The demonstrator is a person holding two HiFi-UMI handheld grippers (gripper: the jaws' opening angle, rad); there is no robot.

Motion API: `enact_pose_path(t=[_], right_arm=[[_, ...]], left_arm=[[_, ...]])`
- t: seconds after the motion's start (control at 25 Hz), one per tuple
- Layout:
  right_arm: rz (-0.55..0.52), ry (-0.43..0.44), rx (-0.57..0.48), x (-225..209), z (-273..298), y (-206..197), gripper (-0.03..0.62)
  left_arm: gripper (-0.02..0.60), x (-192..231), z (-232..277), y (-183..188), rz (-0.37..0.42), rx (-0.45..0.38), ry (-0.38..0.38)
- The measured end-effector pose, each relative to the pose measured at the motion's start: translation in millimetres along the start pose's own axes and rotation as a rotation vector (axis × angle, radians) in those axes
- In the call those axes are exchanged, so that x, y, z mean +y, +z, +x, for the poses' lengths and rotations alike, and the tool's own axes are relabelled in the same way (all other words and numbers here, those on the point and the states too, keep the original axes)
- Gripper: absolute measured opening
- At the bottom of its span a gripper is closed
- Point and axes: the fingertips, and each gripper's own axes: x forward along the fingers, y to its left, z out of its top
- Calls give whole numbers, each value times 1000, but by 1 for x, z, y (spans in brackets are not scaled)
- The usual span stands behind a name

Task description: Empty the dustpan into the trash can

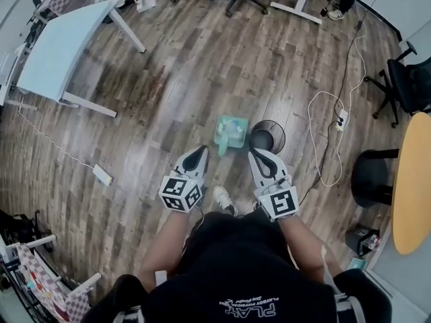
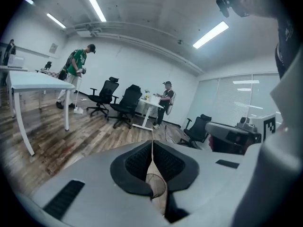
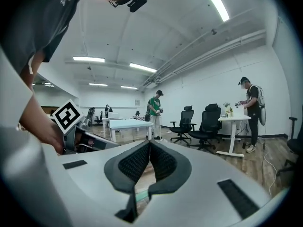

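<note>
On the wood floor (image 1: pixel 168 79) just ahead of your feet sits the teal dustpan (image 1: pixel 230 132), flat on the boards. The black mesh trash can (image 1: pixel 267 137) stands upright just beside it on your right, the two close or touching; the head view does not settle which. Task status: not started as far as the views show. The pan is not lifted, not gripped, and its load is in it. Left gripper (image 1: pixel 200 151): jaws pressed together, nothing between the pads, tips near the pan's near edge but apart from it. Right gripper (image 1: pixel 256 155): jaws likewise closed tip to tip and empty, hovering near the can's rim. Neither tool touches pan or can. Remaining, by my judgement: open a gripper, take the handle (image 1: pixel 221 149), raise the pan, tip it over the can mouth, and set it back. Appearance of the pan: broad, shallow scoop, short handle pointing back toward you, open lip facing away. Pale scraps (image 1: pixel 233 126) lie in the tray, too small to identify. It looks like light plastic, so expect it to swing easily once lifted by the handle.
</note>
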Motion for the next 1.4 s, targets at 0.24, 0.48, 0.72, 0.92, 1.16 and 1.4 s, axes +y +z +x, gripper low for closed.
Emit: enact_pose_path(t=[0.24, 0.48, 0.72, 0.92, 1.16, 1.4], right_arm=[[53, -52, 53, -18, 9, -28, 23], [69, -70, 74, -35, 10, -47, 23], [77, -65, 111, -46, 4, -64, 23], [88, -62, 121, -55, 6, -69, 23], [109, -59, 138, -64, 8, -82, 23], [166, -88, 160, -80, 7, -102, 23]], left_arm=[[26, -3, 36, -28, 17, 85, 28], [26, -5, 67, -47, 135, 155, 12], [26, 6, 85, -68, 159, 238, 54], [128, 14, 105, -84, 151, 319, 56], [167, 23, 125, -102, 149, 392, 95], [236, 37, 157, -131, 83, 499, 164]])
